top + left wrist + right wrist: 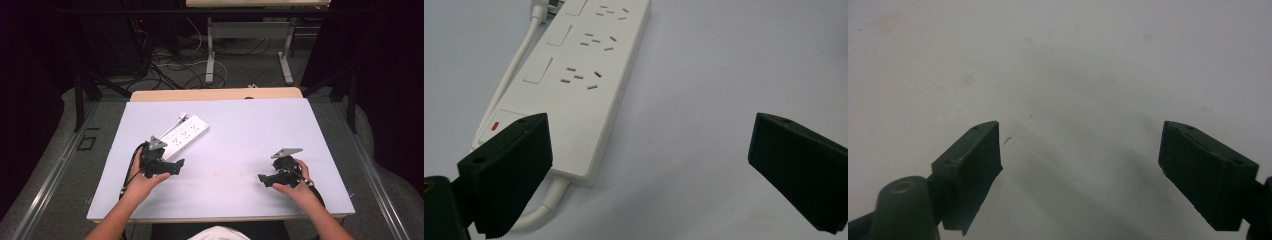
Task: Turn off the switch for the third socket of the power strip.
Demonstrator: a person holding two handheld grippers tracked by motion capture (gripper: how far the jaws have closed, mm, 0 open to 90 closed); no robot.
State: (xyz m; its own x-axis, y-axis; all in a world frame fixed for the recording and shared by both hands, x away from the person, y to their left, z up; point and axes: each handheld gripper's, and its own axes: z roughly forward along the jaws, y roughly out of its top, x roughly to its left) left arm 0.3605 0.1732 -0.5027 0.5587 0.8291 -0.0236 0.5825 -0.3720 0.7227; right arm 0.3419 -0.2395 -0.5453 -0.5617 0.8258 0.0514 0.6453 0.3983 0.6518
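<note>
White power strip (184, 135) lies flat on the table (240, 190), left of centre, angled toward the far edge. Three sockets with switches face up; white cord (541, 212) leaves the near end.

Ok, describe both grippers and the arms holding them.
The left gripper and the right gripper are both black, each topped by a grey three-cornered plate. Their jaws are blocky black wedges with small screw holes, and the left ones have finely ridged edges. A black cable trails from the left gripper. The forearms are unsleeved. A white garment shows at the bottom edge.
</note>
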